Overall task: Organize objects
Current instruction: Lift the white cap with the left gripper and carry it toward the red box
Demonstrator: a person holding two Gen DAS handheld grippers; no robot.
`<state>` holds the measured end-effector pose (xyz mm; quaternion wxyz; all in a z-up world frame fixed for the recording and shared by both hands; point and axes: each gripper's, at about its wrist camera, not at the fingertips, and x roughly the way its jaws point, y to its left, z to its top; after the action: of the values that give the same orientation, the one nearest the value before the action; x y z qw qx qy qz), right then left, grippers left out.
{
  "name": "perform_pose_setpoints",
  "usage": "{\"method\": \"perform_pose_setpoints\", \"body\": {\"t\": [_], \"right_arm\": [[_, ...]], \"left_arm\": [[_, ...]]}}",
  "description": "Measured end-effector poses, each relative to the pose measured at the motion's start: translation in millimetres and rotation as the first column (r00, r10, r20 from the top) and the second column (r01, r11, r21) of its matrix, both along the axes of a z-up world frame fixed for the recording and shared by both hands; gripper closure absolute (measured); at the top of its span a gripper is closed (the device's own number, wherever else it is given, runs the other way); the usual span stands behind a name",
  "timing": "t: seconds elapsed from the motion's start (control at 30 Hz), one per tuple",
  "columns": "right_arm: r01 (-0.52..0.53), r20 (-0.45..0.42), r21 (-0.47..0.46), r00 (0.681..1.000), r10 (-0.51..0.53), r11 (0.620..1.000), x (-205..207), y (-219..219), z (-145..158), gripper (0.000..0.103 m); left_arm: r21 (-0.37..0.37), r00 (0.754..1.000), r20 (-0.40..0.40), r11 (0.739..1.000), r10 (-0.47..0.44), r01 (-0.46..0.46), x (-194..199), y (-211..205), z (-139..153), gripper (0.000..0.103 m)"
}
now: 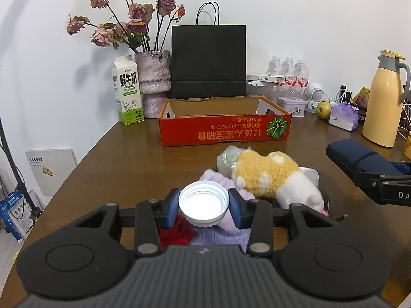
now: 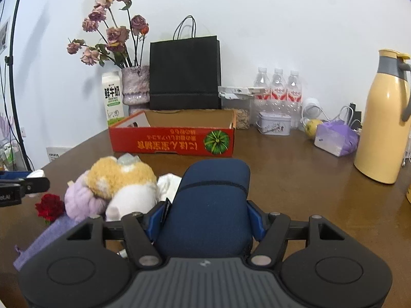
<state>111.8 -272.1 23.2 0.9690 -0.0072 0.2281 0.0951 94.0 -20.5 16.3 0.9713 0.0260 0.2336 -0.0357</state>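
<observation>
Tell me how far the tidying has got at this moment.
Done: nothing visible; the red cardboard box looks empty. In hand: the left gripper is shut on a white lid, the right gripper on a dark blue case. Left: plush toy, purple fluffy item and red flower on the table.

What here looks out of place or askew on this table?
The red cardboard box sits with its printed lettering and pumpkin picture upside down toward the cameras. In front of it, the plush toy lies tumbled in a loose heap of soft items. The flowers in the vase look wilted.
</observation>
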Motion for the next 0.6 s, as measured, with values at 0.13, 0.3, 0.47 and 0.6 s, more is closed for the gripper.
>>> {"method": "perform_pose_setpoints", "body": {"t": [0.13, 0.3, 0.47, 0.6], "right_arm": [[-0.012, 0.018, 0.006, 1.000, 0.012, 1.000, 9.8, 5.1, 5.7, 0.039], [-0.032, 0.043, 0.018, 0.999, 0.031, 0.999, 24.6, 13.1, 14.2, 0.039], [-0.049, 0.063, 0.032, 0.997, 0.047, 0.998, 43.1, 21.1, 21.9, 0.039], [-0.063, 0.077, 0.042, 0.995, 0.060, 0.997, 60.5, 26.9, 27.9, 0.039]], "left_arm": [[0.002, 1.000, 0.009, 1.000, -0.008, 0.008, 12.4, -2.3, 4.5, 0.062], [-0.010, 0.999, 0.007, 0.999, -0.031, 0.031, 32.4, -4.5, 12.8, 0.062], [-0.021, 0.999, 0.007, 0.999, -0.046, 0.046, 53.8, -5.6, 22.8, 0.062], [-0.024, 0.999, 0.014, 0.999, -0.044, 0.044, 72.6, -7.0, 32.6, 0.062]]}}
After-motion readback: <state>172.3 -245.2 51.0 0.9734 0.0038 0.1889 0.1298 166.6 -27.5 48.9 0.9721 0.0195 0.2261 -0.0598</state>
